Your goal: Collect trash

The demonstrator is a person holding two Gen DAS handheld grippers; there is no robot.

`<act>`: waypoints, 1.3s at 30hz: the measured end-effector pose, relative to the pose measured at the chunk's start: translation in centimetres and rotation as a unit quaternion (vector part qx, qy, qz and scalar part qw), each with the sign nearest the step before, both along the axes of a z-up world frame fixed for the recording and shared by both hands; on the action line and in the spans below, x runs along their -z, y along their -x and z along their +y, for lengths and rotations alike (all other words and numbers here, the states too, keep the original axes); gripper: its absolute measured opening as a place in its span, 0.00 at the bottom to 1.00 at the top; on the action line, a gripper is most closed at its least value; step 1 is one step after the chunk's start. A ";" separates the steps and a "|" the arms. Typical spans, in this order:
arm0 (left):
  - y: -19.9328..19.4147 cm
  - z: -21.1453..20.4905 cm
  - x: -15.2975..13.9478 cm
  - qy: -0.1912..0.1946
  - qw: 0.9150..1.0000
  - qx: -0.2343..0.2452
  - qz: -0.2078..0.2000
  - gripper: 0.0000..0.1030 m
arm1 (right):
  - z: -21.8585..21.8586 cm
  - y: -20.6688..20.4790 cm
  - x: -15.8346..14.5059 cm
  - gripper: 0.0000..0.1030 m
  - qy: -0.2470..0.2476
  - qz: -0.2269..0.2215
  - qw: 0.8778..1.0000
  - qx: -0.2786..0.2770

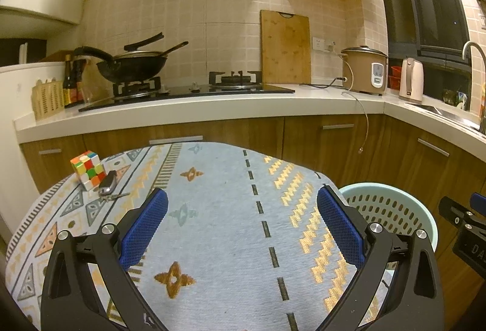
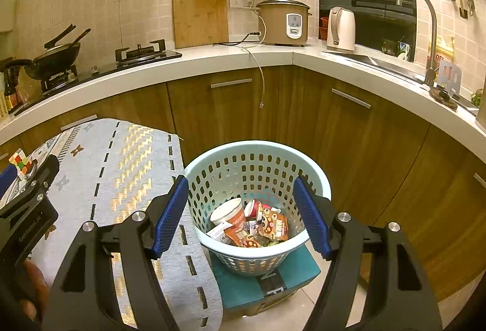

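Note:
A pale green perforated basket (image 2: 273,252) stands on a teal box (image 2: 291,279) beside the table. It holds trash: a white paper cup (image 2: 227,212), a small red cup (image 2: 253,207) and orange snack wrappers (image 2: 273,227). My right gripper (image 2: 241,215) is open and empty, hovering above the basket. My left gripper (image 1: 241,224) is open and empty over the patterned tablecloth (image 1: 218,240). The basket's rim (image 1: 395,194) shows at the right in the left wrist view.
A Rubik's cube (image 1: 86,168) and a car key (image 1: 107,183) lie at the table's far left. Behind is a kitchen counter (image 1: 194,109) with wok (image 1: 133,63), cutting board (image 1: 285,47), rice cooker (image 1: 364,71) and kettle (image 1: 410,80). Wooden cabinets (image 2: 364,133) surround the basket.

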State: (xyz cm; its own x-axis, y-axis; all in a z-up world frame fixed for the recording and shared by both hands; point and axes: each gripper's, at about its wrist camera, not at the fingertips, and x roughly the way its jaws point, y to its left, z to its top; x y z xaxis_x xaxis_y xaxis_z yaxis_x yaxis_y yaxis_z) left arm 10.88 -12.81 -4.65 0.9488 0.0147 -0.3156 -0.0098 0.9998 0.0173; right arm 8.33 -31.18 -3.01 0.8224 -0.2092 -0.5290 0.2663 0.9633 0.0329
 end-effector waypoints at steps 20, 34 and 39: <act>0.1 0.0 -0.2 -0.002 1.000 -0.001 -0.001 0.93 | 0.0 -0.5 0.4 0.66 -0.003 0.012 1.000 -0.005; 0.2 -0.2 -0.2 -0.006 1.000 0.000 -0.005 0.93 | 0.0 -0.6 0.5 0.66 -0.005 0.012 1.000 -0.007; 0.1 0.0 -0.1 -0.004 1.000 -0.004 0.001 0.93 | -0.2 -0.5 0.1 0.66 -0.004 0.007 1.000 -0.008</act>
